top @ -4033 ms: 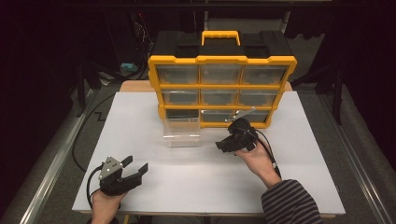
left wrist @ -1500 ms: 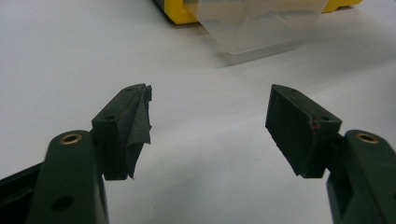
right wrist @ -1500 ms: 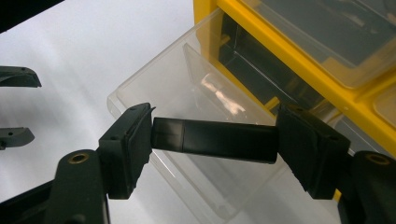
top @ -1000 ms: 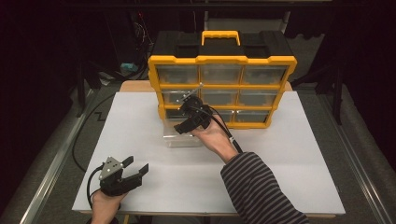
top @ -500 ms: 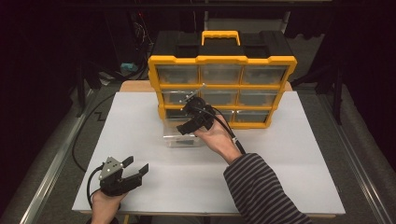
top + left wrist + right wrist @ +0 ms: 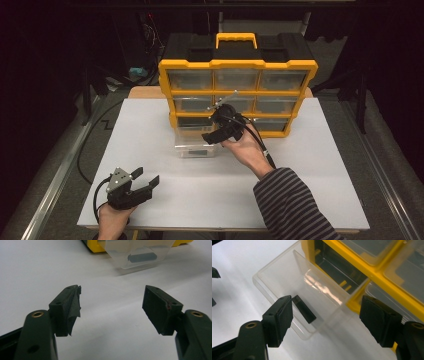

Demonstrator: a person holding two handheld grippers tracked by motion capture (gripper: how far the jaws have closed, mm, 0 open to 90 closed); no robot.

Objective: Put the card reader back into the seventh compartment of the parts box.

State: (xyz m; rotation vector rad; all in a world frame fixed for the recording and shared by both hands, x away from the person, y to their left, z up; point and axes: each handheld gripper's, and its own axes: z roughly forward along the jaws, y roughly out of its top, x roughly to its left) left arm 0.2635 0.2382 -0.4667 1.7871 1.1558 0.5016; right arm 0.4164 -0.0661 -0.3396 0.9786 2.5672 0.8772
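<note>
Your black piece (image 6: 304, 309) lies in the pulled-out clear drawer (image 6: 196, 142), both your right gripper (image 6: 214, 137) and left gripper (image 6: 146, 178) are open and empty, and the drawer is not yet pushed into the organizer (image 6: 237, 95).

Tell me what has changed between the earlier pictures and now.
The right tongs moved left from the table's right to above the clear drawer, then drew back slightly; their jaws just closed a little, holding nothing. The black piece lies in the drawer. Left tongs, organizer and drawer stayed put.

Bright white table (image 6: 150, 125), black dim surroundings, glare on clear drawer (image 6: 322, 290), gripper views soft up close
</note>
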